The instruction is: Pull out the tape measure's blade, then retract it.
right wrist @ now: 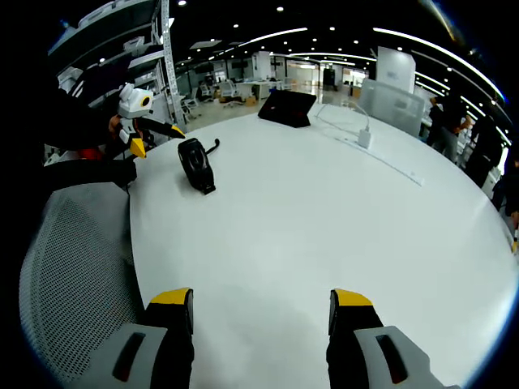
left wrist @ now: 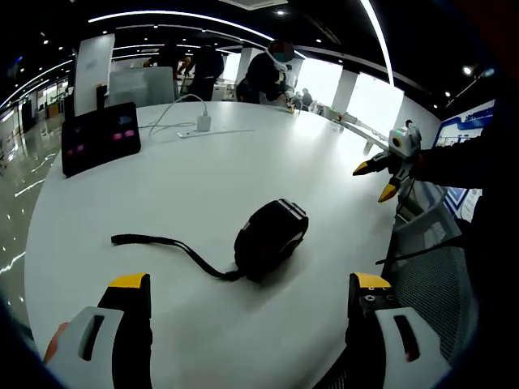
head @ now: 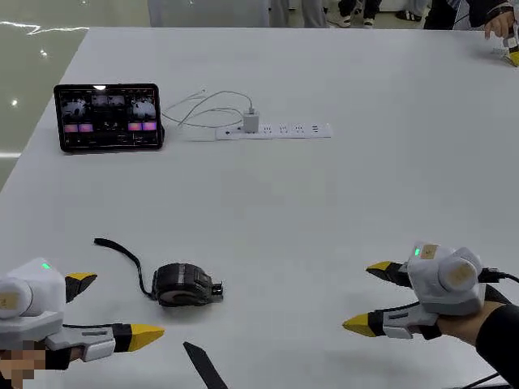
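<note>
A black tape measure (head: 185,284) lies on the white table (head: 324,203) near its front edge, with a black wrist strap (head: 122,253) trailing to its left. The blade is inside the case. The tape measure (left wrist: 272,236) sits just ahead of my left gripper (left wrist: 247,296), which is open and apart from it. In the head view, my left gripper (head: 115,306) is at the lower left. My right gripper (head: 369,297) is open at the lower right, well away from the tape measure (right wrist: 195,164), with bare table between its fingers.
A black tablet (head: 108,117) stands at the back left. A white power strip (head: 272,130) with a charger and white cable lies behind the middle. A dark strap end (head: 204,366) shows at the table's front edge. People stand beyond the far side.
</note>
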Demonstrator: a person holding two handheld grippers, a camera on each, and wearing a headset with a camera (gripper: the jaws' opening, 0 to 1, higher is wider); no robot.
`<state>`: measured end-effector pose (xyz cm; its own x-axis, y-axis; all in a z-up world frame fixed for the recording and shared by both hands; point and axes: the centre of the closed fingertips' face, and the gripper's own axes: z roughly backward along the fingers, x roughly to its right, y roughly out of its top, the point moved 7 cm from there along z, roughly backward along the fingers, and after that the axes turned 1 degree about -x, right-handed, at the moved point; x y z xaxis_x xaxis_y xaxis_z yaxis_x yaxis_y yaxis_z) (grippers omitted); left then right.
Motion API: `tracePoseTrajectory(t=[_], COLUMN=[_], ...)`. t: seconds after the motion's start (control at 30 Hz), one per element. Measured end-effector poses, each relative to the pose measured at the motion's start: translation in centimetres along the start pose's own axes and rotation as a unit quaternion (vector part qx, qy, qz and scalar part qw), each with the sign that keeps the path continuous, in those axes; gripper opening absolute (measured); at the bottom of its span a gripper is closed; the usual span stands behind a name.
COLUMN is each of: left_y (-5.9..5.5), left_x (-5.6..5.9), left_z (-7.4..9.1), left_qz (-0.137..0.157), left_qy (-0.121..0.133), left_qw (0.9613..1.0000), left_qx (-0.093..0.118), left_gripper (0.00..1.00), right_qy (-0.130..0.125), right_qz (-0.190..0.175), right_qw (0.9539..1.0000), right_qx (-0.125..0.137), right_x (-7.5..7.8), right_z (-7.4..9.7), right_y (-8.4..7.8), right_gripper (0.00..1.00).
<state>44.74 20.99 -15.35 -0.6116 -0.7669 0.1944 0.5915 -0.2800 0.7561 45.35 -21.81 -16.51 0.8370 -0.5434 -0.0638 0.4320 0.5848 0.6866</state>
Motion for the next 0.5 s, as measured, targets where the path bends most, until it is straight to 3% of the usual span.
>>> tracePoseTrajectory(t=[0.1,0.5], left_y=[0.1,-0.7], left_x=[-0.4,-1.0], left_z=[0.6,1.9], left_qz=[-0.016,-0.013], left_qy=[0.011,0.009], left_qw=[0.9998,0.9998], left_qx=[0.006,-0.008], left_gripper=[0.98,0.99], right_qy=[-0.008,-0.009], right_qz=[-0.002,0.001], right_qw=[1.0000,0.9999], right_qx=[0.003,-0.011], right_x=[0.4,1.5], right_z=[0.7,3.0], right_y=[-0.4,-2.6], right_gripper=[0.70,0.86])
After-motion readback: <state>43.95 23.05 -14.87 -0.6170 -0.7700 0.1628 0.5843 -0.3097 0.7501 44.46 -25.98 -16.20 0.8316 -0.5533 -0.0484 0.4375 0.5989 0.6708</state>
